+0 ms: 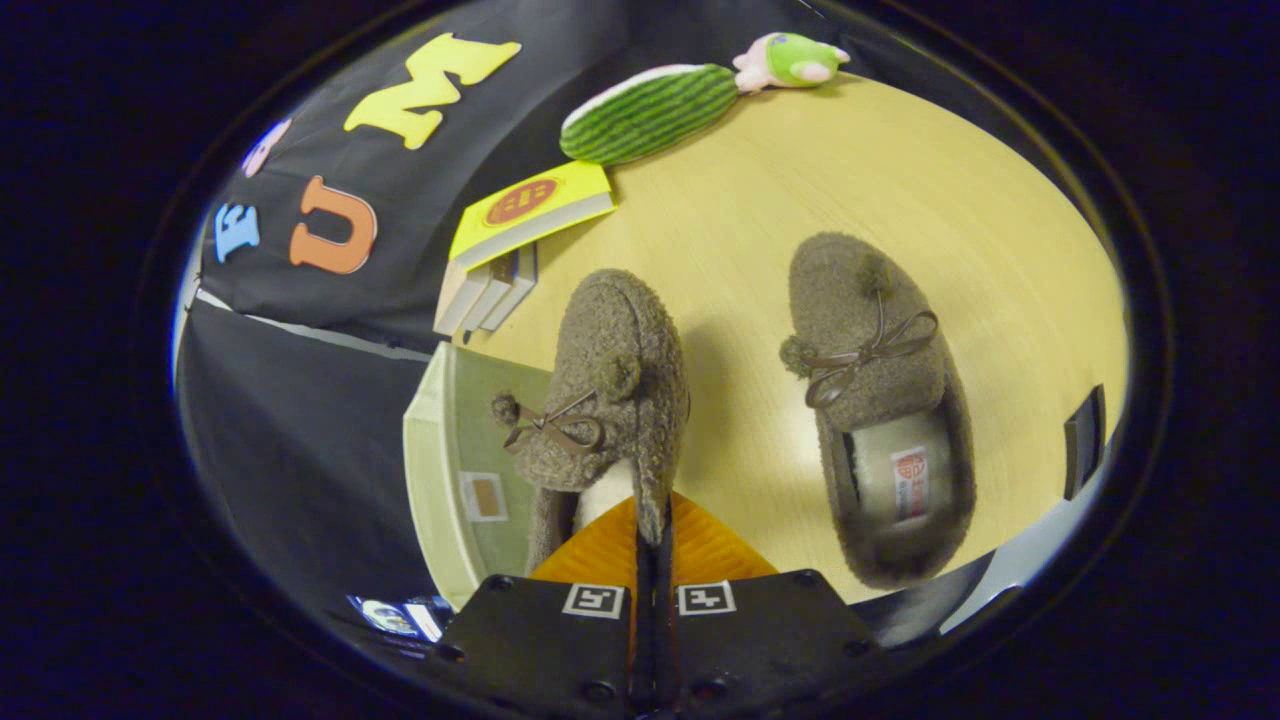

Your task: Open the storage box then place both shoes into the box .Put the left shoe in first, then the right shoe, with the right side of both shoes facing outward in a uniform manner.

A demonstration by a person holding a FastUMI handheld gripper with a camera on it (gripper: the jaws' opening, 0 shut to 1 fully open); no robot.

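While the gripper [655,545] pinches one fuzzy slipper's [605,400] rim, toe pointing ahead | open storage box [450,470] just left, below it | other slipper [880,400] lies right, on table [740,240].

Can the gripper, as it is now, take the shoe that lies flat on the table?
Probably not at once. The gripper is shut on the lifted shoe, its fingers pinching the rim, so it has no free grip. The path itself looks open: bare table lies around the other shoe.
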